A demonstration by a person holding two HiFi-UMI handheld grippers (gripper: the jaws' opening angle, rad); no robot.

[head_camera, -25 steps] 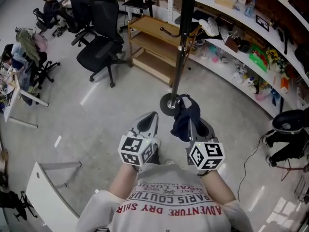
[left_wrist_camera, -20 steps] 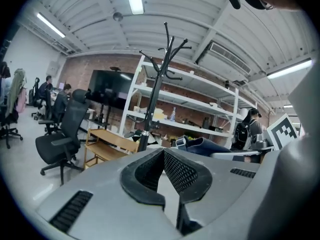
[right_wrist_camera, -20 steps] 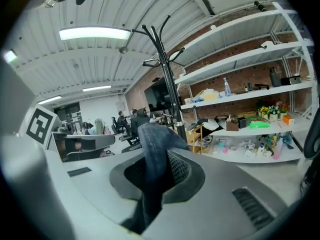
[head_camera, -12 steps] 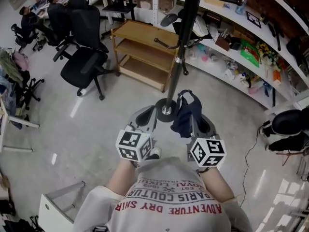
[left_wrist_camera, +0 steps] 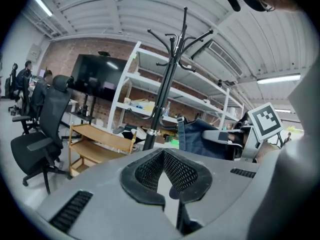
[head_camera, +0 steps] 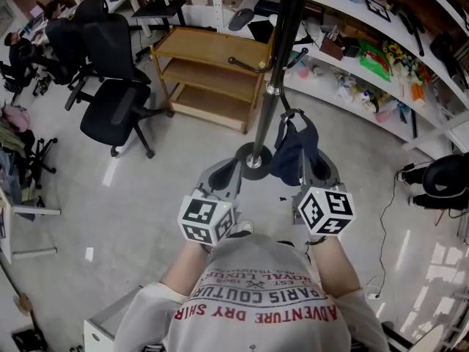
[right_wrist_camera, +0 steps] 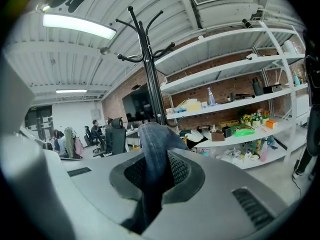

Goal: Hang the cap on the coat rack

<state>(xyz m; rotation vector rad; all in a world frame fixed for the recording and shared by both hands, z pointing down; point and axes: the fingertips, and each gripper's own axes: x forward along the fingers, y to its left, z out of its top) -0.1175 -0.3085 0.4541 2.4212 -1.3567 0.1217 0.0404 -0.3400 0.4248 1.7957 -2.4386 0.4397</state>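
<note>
Right tool is clamped on the cap, denim pinched between the pads so it hangs clear of the floor, just beside the rack pole, above its base. Left tool is closed and empty, spare for now. Hooks sit well overhead, so I reckon a lift comes next.

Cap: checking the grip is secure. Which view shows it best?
Right gripper view: the cap is pinched close-up in the right gripper. Head view shows it hanging beside the coat rack; left gripper view shows its side.
</note>
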